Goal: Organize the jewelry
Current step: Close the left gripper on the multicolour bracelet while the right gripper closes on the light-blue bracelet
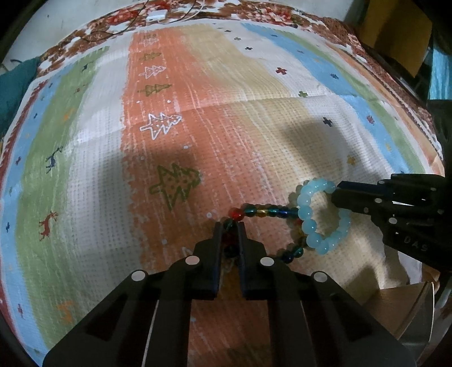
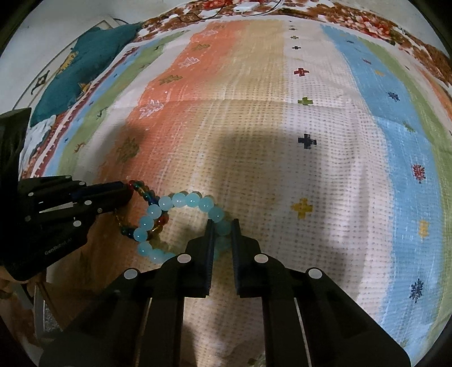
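A bracelet of multicoloured glass beads and a bracelet of pale blue beads hang just above the striped cloth, looped through or across each other. My left gripper is shut on the multicoloured bracelet near its red bead. My right gripper is shut on the pale blue bracelet. In the left wrist view the right gripper comes in from the right. In the right wrist view the left gripper comes in from the left, holding the multicoloured bracelet.
A striped cloth with tree and cross patterns covers the surface. A white charger with cables lies at the far edge. A teal cushion lies far left. A clear box corner shows at lower right.
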`<state>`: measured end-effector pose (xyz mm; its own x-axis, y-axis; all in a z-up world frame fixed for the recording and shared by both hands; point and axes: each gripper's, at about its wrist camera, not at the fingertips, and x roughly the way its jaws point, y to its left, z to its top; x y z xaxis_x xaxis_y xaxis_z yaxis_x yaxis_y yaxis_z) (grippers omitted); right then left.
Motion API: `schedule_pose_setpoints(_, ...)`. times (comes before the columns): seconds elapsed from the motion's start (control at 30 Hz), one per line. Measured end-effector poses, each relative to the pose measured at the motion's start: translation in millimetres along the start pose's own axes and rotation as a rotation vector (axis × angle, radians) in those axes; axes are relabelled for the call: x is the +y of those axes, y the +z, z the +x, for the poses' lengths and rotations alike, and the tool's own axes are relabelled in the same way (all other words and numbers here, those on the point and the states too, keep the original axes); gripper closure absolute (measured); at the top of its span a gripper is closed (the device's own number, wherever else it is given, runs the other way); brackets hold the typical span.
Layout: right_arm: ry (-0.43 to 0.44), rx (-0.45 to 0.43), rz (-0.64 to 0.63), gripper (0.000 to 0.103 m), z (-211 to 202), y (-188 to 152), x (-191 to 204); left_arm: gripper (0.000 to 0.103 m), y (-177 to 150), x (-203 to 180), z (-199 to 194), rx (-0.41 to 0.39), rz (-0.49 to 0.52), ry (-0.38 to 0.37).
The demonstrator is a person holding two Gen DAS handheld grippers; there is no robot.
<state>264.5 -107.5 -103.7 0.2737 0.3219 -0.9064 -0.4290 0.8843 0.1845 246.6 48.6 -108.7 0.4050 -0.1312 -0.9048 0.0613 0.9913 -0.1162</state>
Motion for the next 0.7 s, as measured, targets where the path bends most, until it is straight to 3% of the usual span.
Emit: schedule_pose_setpoints(0.7,-0.029,-0.056,-0.048,0.091,-26,-2,15,0.094,1,-14,-35,-0.069,0.023,-0.027)
